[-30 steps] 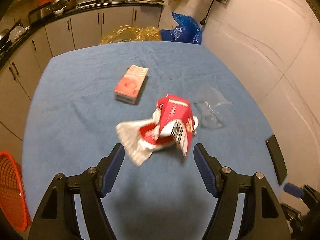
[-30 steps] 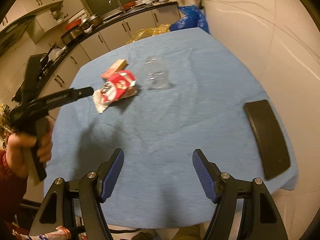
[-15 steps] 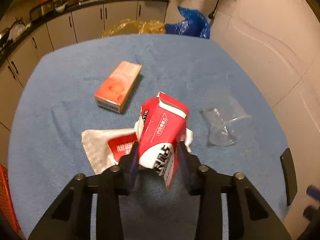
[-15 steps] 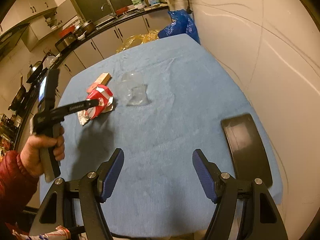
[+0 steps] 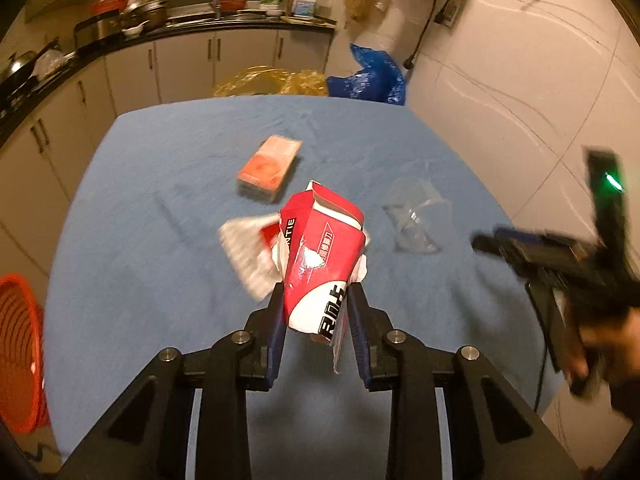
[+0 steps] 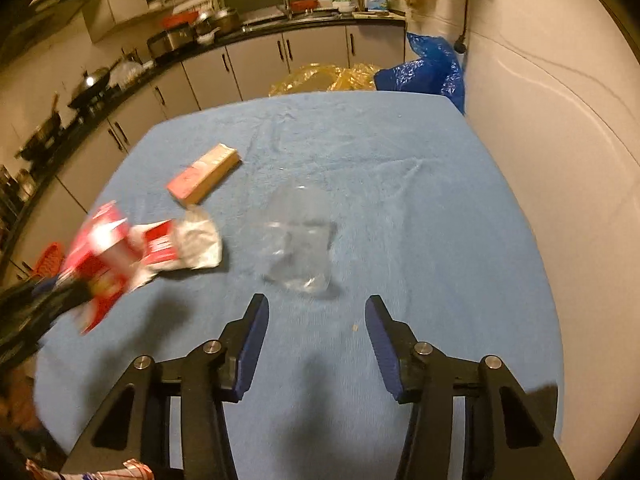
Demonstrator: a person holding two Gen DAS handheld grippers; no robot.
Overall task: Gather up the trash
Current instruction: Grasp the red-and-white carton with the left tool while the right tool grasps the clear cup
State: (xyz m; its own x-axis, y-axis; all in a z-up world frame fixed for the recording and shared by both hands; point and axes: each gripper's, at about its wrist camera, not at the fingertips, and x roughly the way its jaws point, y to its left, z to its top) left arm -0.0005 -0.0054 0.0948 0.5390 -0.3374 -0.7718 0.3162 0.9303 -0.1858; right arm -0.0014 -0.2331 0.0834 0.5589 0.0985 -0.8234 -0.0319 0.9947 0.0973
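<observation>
My left gripper (image 5: 316,300) is shut on a crushed red and white carton (image 5: 320,256) and holds it above the blue table (image 5: 160,280). The carton shows blurred at the left of the right wrist view (image 6: 100,256). A white and red wrapper (image 5: 248,256) lies on the cloth under it, also seen from the right (image 6: 192,244). An orange box (image 5: 270,168) lies further back. A crushed clear plastic cup (image 6: 300,244) lies just ahead of my open, empty right gripper (image 6: 316,312).
A red basket (image 5: 18,352) stands on the floor left of the table. Yellow bags (image 5: 268,82) and a blue bag (image 5: 372,78) lie behind the far edge. A white wall (image 6: 560,140) runs close along the right side. Kitchen cabinets (image 6: 248,64) at the back.
My left gripper closed on the red carton and lifted it off the cloth. My right gripper moved forward and left, up to the clear cup, still open.
</observation>
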